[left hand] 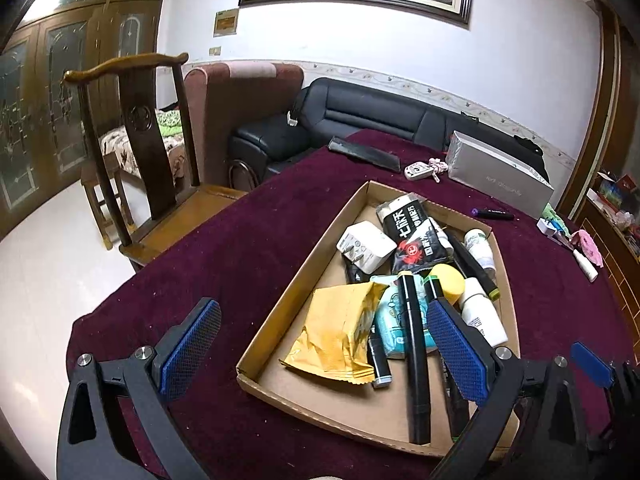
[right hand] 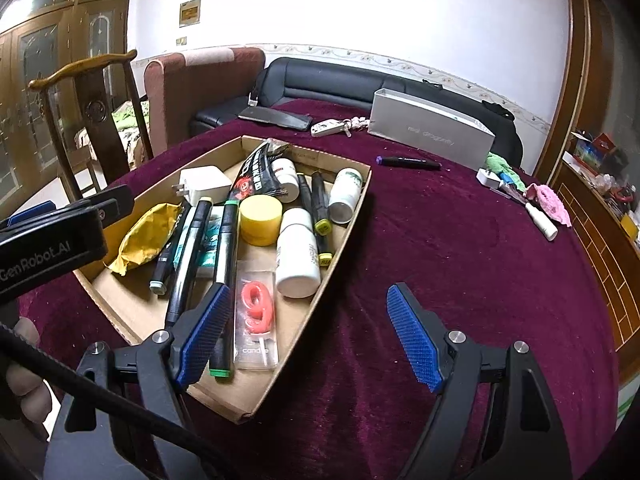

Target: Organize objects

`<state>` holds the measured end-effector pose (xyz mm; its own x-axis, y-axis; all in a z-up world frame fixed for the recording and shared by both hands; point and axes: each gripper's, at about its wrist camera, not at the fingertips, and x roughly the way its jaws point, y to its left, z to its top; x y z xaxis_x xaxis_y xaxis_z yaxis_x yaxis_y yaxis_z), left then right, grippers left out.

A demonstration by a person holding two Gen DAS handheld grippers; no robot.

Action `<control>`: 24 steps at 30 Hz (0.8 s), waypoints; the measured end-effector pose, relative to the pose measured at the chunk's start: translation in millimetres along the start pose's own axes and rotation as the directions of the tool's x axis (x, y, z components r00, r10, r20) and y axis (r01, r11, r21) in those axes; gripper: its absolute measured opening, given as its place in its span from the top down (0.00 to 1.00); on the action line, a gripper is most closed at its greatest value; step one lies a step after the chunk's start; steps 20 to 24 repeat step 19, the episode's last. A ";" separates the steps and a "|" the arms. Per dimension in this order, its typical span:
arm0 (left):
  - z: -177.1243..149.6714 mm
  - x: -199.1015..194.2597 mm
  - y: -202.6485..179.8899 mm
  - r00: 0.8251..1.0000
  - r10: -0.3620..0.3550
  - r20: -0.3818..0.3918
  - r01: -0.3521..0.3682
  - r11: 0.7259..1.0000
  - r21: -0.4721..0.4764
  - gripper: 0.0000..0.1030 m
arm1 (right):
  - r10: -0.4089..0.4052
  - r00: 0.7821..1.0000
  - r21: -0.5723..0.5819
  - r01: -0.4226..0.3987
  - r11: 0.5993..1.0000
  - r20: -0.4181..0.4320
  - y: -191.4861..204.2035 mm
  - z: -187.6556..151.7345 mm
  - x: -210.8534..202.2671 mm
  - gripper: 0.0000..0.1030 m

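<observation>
While both grippers hang over maroon tablecloth (right hand: 460, 248), we go left to right: left gripper (left hand: 320, 344), jaws wide, nothing held, straddles near-left edge of cardboard tray (left hand: 280, 300). Tray full: yellow packet (left hand: 336, 332), markers, white bottles, yellow lid. Right gripper (right hand: 308, 332), jaws wide, empty, straddles tray's right wall. Farther right, stray marker (right hand: 408, 162) lies on cloth near grey box (right hand: 432, 128). We judge marker light, stiff, slick, prone to roll; pinch mid-barrel.

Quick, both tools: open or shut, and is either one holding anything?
Left tool: open, holding nothing, over the near edge of the cardboard tray.
Right tool: open, holding nothing, straddling the tray's near right wall.
</observation>
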<state>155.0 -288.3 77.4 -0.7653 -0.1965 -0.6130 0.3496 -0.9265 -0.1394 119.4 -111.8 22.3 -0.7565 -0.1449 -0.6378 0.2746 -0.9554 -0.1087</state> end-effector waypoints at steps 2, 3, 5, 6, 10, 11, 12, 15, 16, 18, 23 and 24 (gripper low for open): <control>0.1 3.4 1.9 1.000 0.005 -0.007 -0.005 1.000 0.000 0.02 | 0.002 1.000 -0.002 -0.002 1.000 -0.005 1.4 0.3 1.3 0.21; 0.0 4.5 2.2 1.000 0.006 -0.010 -0.006 1.000 0.000 0.02 | 0.003 1.000 -0.004 -0.003 1.000 -0.008 2.1 0.3 2.1 0.21; -0.3 5.8 2.6 1.000 0.003 -0.015 -0.003 1.000 -0.003 0.02 | 0.004 1.000 -0.006 -0.004 1.000 -0.012 2.5 0.7 3.6 0.21; -0.6 6.2 2.3 1.000 0.001 -0.017 -0.001 1.000 -0.003 0.02 | 0.005 1.000 -0.006 -0.005 1.000 -0.015 2.6 0.8 4.3 0.21; -1.7 5.5 1.4 1.000 0.005 -0.025 -0.006 1.000 -0.003 0.02 | 0.009 1.000 -0.002 -0.009 1.000 -0.020 2.2 0.8 6.4 0.21; -1.8 6.0 1.0 1.000 0.003 -0.028 -0.003 1.000 -0.003 0.02 | 0.011 1.000 0.000 -0.011 1.000 -0.022 1.7 0.9 7.0 0.21; -1.9 6.3 0.1 1.000 0.004 -0.031 -0.004 1.000 -0.001 0.02 | 0.012 1.000 0.002 -0.012 1.000 -0.023 1.0 0.8 7.5 0.21; -1.2 8.0 -1.2 0.999 0.014 -0.035 -0.014 1.000 0.003 0.02 | 0.016 1.000 0.009 -0.015 1.000 -0.026 -0.1 0.6 8.0 0.21; -1.2 8.9 -1.9 0.999 0.012 -0.040 -0.012 1.000 0.006 0.02 | 0.017 1.000 0.012 -0.016 1.000 -0.026 -0.7 0.5 7.9 0.21; -1.2 9.8 -3.8 0.999 0.017 -0.045 -0.016 1.000 0.015 0.02 | 0.019 1.000 0.016 -0.018 1.000 -0.025 -1.8 0.5 7.8 0.21; -1.5 9.7 -5.1 0.999 0.019 -0.047 -0.018 1.000 0.020 0.02 | 0.020 0.999 0.018 -0.020 1.000 -0.026 -2.4 0.7 7.9 0.21; -1.5 9.7 -5.1 0.999 0.019 -0.047 -0.018 1.000 0.020 0.02 | 0.020 0.999 0.018 -0.020 1.000 -0.026 -2.4 0.7 7.9 0.21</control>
